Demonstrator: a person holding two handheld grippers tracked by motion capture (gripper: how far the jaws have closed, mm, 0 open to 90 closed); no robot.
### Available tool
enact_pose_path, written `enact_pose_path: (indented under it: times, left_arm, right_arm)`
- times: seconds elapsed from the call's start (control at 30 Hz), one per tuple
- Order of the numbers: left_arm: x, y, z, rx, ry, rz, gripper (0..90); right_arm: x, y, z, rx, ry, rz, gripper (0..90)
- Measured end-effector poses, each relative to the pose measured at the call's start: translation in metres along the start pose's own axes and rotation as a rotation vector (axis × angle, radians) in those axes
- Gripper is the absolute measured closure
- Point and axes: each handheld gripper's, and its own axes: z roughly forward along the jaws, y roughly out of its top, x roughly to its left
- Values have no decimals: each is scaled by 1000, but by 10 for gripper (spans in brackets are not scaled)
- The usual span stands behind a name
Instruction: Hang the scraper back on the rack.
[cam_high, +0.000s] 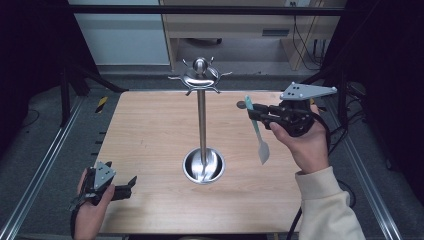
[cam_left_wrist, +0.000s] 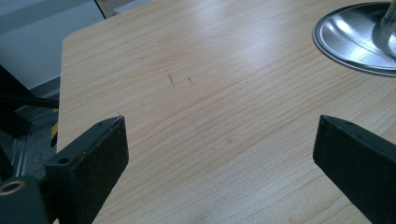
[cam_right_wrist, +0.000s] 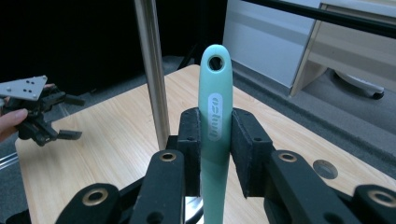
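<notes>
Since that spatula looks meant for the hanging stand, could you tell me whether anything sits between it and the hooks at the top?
Nothing visible does. The right gripper holds the teal spatula beside the stand, with open air up to the bare hooks.

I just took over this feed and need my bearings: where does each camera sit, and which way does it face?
High view: above the person's side, looking forward and down on the table; both hands, a sleeve, the left gripper and the right gripper show.
Left gripper view: rides the left gripper, looking low across the table between its open jaws toward the stand.
Right gripper view: rides the right gripper, looking past the spatula it clamps; the other hand shows farther off.
Shared: all three views show the stand.
</notes>
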Motion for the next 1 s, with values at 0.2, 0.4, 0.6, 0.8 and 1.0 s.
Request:
enact_pose_path:
  times: [0.2, 0.4, 0.6, 0.8, 1.0]
  left_arm:
    - [0, 0, 0, 1, 0, 0, 30]
    - [0, 0, 0, 0, 0, 1, 30]
    - [1, 0, 0, -1, 0, 0, 30]
    - [1, 0, 0, 0, -1, 1, 30]
    - [1, 0, 0, 0, -1, 1, 30]
  right_arm:
    - [2, 4, 0, -23, 1, 3, 744]
    - [3, 8, 0, -35, 2, 5, 744]
    - [5, 11, 1, -47, 2, 5, 744]
    - [7, 14, 2, -60, 8, 6, 744]
    - [8, 16, 2, -70, 12, 4, 744]
